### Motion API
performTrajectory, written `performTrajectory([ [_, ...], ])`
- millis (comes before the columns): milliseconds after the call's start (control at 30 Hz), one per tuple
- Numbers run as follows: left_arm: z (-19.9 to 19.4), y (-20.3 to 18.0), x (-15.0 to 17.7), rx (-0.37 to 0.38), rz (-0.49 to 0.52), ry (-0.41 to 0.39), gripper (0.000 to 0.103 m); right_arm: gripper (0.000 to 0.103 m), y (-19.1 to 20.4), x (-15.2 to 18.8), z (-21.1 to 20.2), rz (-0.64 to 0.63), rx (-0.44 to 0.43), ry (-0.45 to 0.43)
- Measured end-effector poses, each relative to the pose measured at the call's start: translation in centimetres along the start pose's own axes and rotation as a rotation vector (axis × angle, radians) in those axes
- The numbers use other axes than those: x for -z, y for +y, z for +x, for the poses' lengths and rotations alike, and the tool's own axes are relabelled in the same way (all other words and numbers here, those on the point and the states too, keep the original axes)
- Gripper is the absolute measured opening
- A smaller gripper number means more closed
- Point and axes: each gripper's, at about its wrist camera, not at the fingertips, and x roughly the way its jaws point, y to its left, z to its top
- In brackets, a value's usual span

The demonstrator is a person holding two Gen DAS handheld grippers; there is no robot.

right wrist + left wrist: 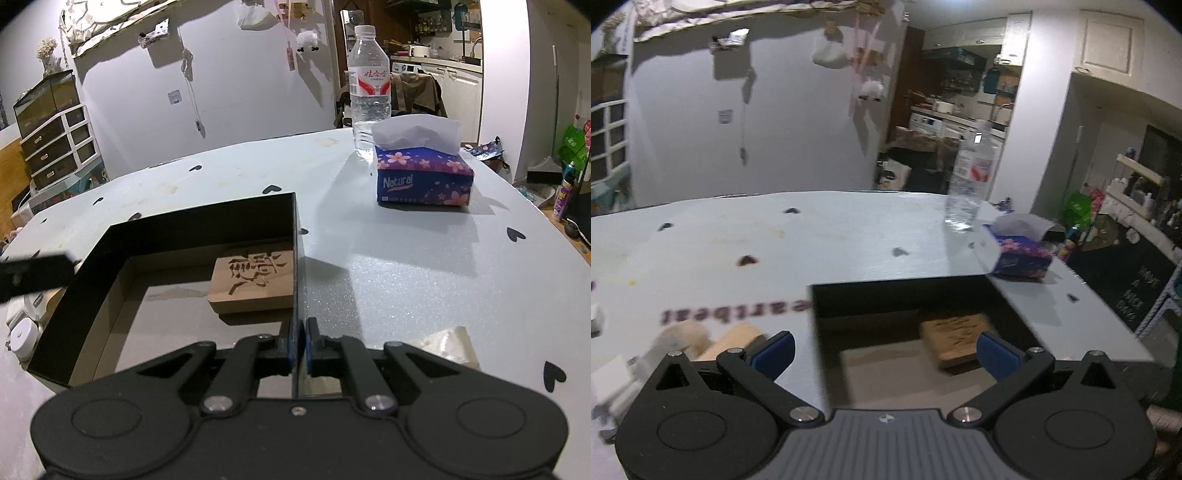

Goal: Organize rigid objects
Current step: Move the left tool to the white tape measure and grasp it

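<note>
The right tongs [297, 343] were clamped on the near right wall of the black box [184, 221], apparently to steady it. A carved wooden block [251, 284] lay inside, against that wall. The left tongs [884, 354] gaped wide and empty near the box, with another wooden piece [735, 339] on the surface [406, 266] at its left.

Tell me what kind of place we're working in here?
Most likely a lived-in home: a kitchen with counters opens behind the table, a small drawer unit stands by the wall, and a tissue box sits on the table.
</note>
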Motion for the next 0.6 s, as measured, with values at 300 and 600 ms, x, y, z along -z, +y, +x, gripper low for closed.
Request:
performTrajectory([
  [300,-2.8,5.1,2.9,-0.151,-0.071,-0.104,0.103,0.007,0.0,0.0,0.0,0.006,0.005,0.0],
  [600,-3.4,9.3,5.0,-0.346,-0.142,-0.102,0.103,0.007,0.0,0.1,0.0,0.007,0.006,-0.001],
])
